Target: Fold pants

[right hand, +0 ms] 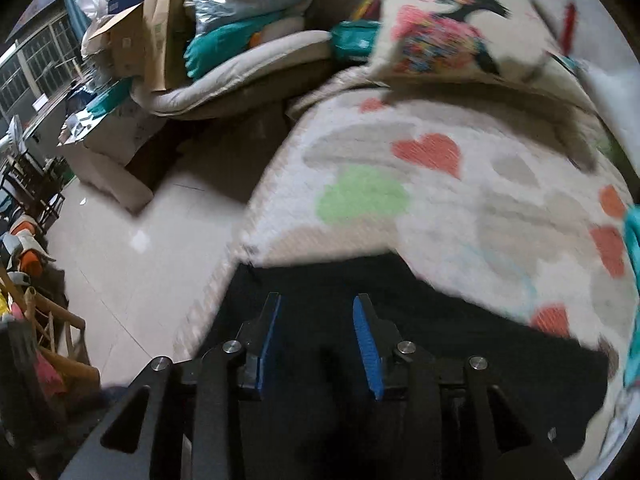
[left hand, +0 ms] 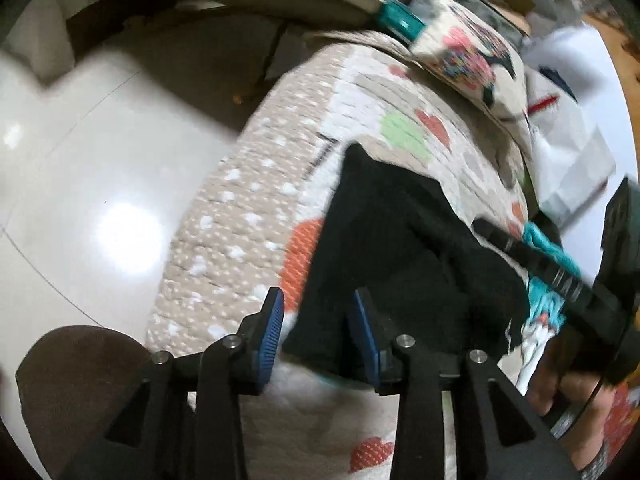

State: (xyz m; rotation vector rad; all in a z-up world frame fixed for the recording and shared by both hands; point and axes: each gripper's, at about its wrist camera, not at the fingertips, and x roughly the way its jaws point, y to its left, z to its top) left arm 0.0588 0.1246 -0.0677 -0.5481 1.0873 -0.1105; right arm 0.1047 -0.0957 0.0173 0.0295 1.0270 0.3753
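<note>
Black pants (left hand: 400,248) lie on a quilted blanket (left hand: 248,216) with a heart pattern. My left gripper (left hand: 318,332) is open, its blue pads straddling the near corner of the pants. In the right wrist view the pants (right hand: 440,340) fill the lower middle, and my right gripper (right hand: 316,336) is open just above them, with nothing between its pads. The right gripper also shows at the right edge of the left wrist view (left hand: 540,268), held by a hand.
A printed cushion (right hand: 452,28) lies at the far end of the blanket. A teal garment (left hand: 548,248) lies right of the pants. White tiled floor (left hand: 80,200) drops off left of the bed. Cardboard boxes (right hand: 136,40) and clutter stand at the far left.
</note>
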